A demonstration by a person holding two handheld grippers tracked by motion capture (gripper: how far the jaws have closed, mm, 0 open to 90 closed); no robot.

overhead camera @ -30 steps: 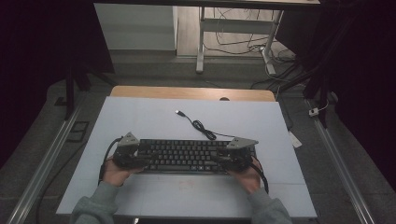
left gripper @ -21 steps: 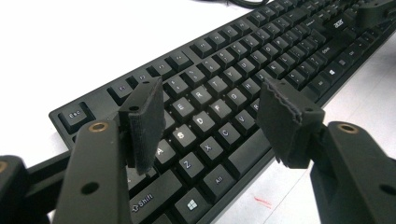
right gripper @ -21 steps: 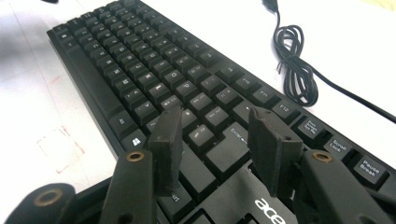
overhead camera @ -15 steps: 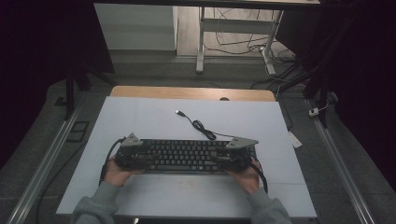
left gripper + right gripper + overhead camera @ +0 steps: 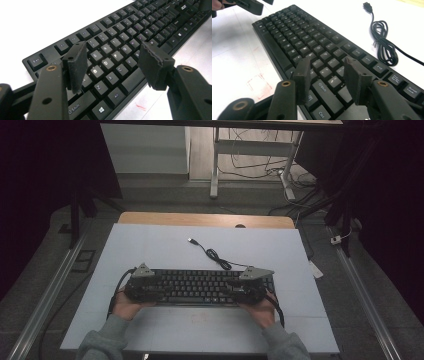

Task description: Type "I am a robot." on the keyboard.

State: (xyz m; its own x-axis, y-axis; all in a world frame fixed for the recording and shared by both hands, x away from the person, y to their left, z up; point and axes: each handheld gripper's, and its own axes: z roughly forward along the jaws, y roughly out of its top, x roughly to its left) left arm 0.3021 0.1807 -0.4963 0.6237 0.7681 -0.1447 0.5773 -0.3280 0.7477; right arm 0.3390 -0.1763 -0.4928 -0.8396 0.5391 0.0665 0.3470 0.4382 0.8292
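A black keyboard (image 5: pixel 200 287) lies flat on the white table top (image 5: pixel 150 250), its black cable (image 5: pixel 215 255) coiled behind it and ending in a USB plug (image 5: pixel 191 240). My left gripper (image 5: pixel 150 290) hovers over the keyboard's left end, open, with nothing between the jaws. In the left gripper view the keyboard (image 5: pixel 120 47) runs away under the left gripper (image 5: pixel 112 63), near the D and C keys. My right gripper (image 5: pixel 240 290) hangs over the keyboard's right end, also open. In the right gripper view the right gripper (image 5: pixel 327 77) stands above the keys (image 5: pixel 312 50), with the cable (image 5: pixel 384 45) to the right.
A wooden strip (image 5: pixel 200 220) edges the table's far side. Beyond it stand a metal desk frame (image 5: pixel 250 155) and floor cables. Faint red marks (image 5: pixel 259 85) show on the table in front of the keyboard. A rail (image 5: pixel 50 290) runs along the left.
Both grippers have stayed over the keyboard's two ends, shifting only slightly. The keyboard and cable lie as before.
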